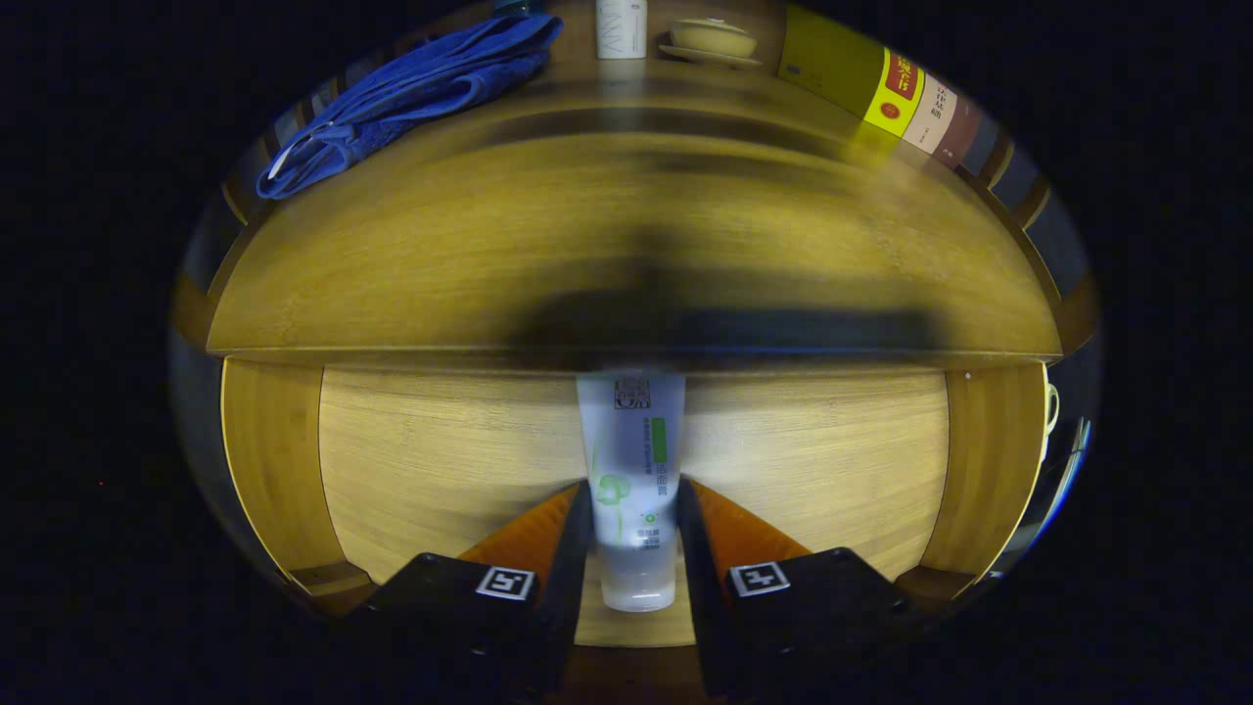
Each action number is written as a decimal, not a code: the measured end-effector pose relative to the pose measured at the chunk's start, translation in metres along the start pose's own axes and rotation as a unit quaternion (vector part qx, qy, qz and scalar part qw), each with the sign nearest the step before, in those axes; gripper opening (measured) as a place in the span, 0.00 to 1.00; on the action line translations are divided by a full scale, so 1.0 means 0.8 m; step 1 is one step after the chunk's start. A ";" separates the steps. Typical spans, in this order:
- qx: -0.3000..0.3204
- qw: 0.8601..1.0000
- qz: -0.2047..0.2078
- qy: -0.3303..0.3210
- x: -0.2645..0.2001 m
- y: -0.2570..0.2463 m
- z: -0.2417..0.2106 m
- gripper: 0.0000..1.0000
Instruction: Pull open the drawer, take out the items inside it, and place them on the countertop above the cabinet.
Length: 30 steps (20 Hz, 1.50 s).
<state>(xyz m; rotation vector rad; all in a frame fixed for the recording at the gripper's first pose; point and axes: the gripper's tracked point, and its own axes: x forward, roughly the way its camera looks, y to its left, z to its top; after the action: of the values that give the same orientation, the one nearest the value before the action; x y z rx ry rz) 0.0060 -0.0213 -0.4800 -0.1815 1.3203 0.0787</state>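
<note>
We have the drawer (440,460) pulled open below the countertop (392,264), and the gripper (634,499) is down inside it, over the drawer floor. A tube (631,470) lies on that floor midway between the drawer's left and right walls, its far end tucked under the countertop's front edge, its cap end toward us. Key relation: the tube's long axis runs straight along the fingers' own line, so it sits lengthwise in the gap between them, with one finger on each long side. The fingers look closed against both flanks of the tube, no visible gap on either side, so we read it as grasped across its width, roughly mid-body; how firmly, we can't tell. That axis alignment means a straight lift up and back toward us should clear the countertop lip; pulling up too early risks the far end catching under that edge. On the countertop: a blue towel (411,93) at the back left corner, a white bottle (622,27) at the back centre, a lidded dish (712,41) just right of it, and a book (881,88) at the back right. The front-centre stretch of the top looks free as a drop spot. No other items visible in the drawer from here, though the part under the top is hidden.
</note>
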 end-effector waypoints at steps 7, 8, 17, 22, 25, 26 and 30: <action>-0.001 1.000 -0.004 -0.031 -0.061 0.005 0.025 0.42; -0.004 0.999 -0.001 -0.032 -0.073 0.014 0.011 0.42; -0.014 0.998 0.016 -0.057 -0.146 0.015 0.022 0.42; -0.017 0.997 0.019 -0.075 -0.186 0.014 0.034 0.42; -0.020 0.996 0.017 -0.084 -0.207 0.010 0.047 0.42; -0.019 0.996 0.017 -0.089 -0.215 0.011 0.056 0.42; -0.024 0.994 0.011 -0.104 -0.232 0.006 0.090 0.42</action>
<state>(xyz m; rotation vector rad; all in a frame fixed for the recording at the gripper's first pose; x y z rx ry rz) 0.0281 0.0044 -0.2837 -0.1939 1.1143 0.1436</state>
